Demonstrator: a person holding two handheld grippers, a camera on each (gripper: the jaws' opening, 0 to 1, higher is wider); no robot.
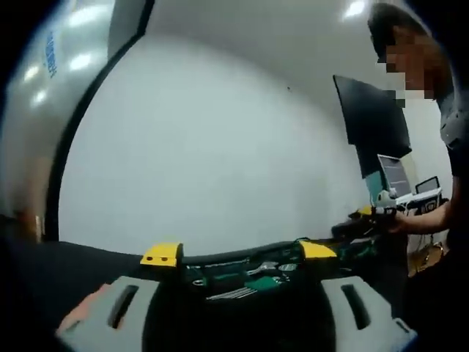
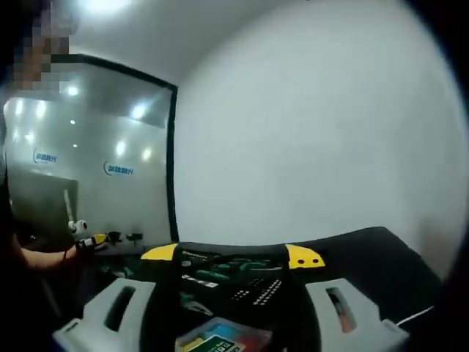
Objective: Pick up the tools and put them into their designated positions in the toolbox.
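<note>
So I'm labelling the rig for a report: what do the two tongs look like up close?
Left tongs: two broad, flat light-grey plastic jaws, each with an elongated dark slot; the left jaw has an orange-pink patch at its outer edge. Right tongs: the same light-grey slotted jaws, one slot showing a reddish tint.

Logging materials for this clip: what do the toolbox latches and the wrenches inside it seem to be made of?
The yellow latches look like moulded plastic: flat, even colour, matte, rounded corners. The wrenches look like bare metal, probably chromed steel: silvery with bright glints. They sit small and blurred in the toolbox, so the finish is a guess.
</note>
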